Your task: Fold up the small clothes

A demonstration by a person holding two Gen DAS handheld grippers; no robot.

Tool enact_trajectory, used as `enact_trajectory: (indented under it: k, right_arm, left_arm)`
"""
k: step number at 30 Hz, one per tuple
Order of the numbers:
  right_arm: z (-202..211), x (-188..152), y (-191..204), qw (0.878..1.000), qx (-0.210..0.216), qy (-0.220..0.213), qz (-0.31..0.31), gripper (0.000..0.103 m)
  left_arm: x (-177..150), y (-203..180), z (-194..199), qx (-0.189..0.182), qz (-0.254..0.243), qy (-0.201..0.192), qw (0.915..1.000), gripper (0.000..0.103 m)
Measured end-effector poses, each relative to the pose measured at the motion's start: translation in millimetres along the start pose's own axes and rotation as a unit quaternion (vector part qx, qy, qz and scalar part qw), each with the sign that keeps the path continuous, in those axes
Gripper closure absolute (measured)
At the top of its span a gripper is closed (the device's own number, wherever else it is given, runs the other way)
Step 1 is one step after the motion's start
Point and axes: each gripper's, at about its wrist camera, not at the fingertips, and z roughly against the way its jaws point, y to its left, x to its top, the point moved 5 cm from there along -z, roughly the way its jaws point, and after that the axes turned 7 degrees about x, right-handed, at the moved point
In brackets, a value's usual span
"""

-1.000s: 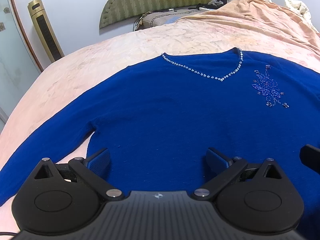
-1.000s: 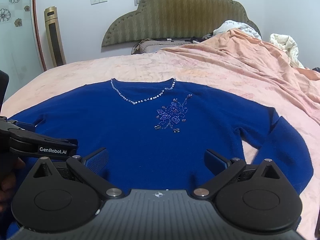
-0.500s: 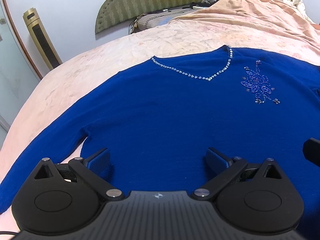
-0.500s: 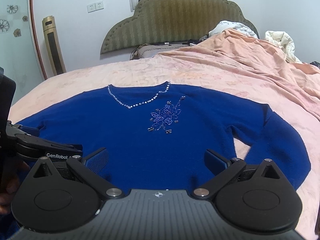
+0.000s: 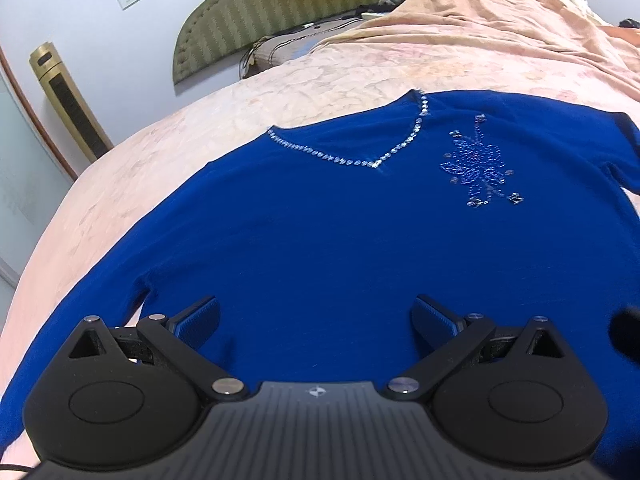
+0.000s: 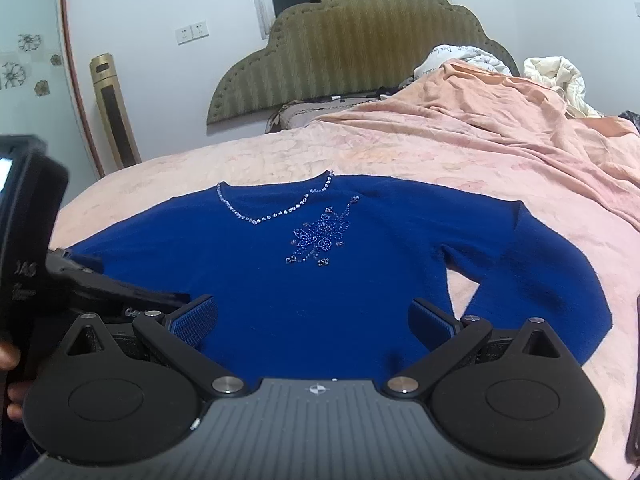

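A deep blue sweater [image 5: 320,240] lies spread flat, front side up, on the bed. A line of small silvery beads [image 5: 352,160] runs along its V neckline, and a beaded flower motif [image 5: 476,168] sits on the chest just beside the point of the V. The knit looks smooth across the body. In the right wrist view one long sleeve [image 6: 560,280] bends down along the side, with a wedge of bedcover showing between it and the body; the other sleeve [image 5: 80,320] stretches out towards the near edge in the left wrist view.

The left gripper [image 5: 316,320] hangs over the lower body of the sweater with its blue-padded fingers [image 5: 198,318] spread wide, nothing between them. The right gripper [image 6: 314,318] is likewise spread wide and empty above the hem.

Under the sweater is a pale pink bedcover [image 6: 280,160]. A rumpled peach blanket [image 6: 500,120] is heaped on the far side, near the olive padded headboard [image 6: 360,40]. A gold tower fan [image 6: 114,112] stands against the wall.
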Motion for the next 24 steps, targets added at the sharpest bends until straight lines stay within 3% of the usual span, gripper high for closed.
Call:
enact_trajectory:
  k: [7, 9, 13, 15, 18, 19, 21, 24]
  right_arm:
    - [37, -24, 9, 0.992, -0.036, -0.009, 0.122, 0.003]
    - [44, -33, 7, 0.988, -0.055, -0.001, 0.145, 0.013]
    - [42, -52, -1, 0.978, -0.100, 0.042, 0.175, 0.018]
    - [38, -62, -4, 0.974, -0.114, 0.059, 0.187, 0.028]
    - [33, -68, -9, 0.973, -0.125, 0.066, 0.185, 0.032]
    - [32, -66, -12, 0.975, -0.123, 0.066, 0.172, 0.036]
    - [29, -62, -21, 0.979, -0.125, 0.069, 0.142, 0.061]
    - [28, -55, -36, 0.984, -0.121, 0.075, 0.104, 0.082]
  left_arm:
    - [9, -8, 5, -0.029, 0.013, -0.012, 0.9994, 0.000]
    - [10, -10, 4, -0.032, 0.009, -0.012, 0.9994, 0.000]
    - [10, -13, 1, -0.034, 0.002, -0.012, 0.9994, 0.000]
    - [10, -12, -1, -0.033, 0.000, -0.011, 0.9994, 0.000]
    - [11, -12, -5, -0.032, 0.002, -0.006, 0.9995, 0.000]
    - [11, -12, -6, -0.034, 0.003, -0.004, 0.9994, 0.000]
    - [11, -13, -7, -0.038, 0.001, -0.003, 0.9993, 0.000]
    - [10, -11, -9, -0.036, -0.001, -0.004, 0.9993, 0.000]
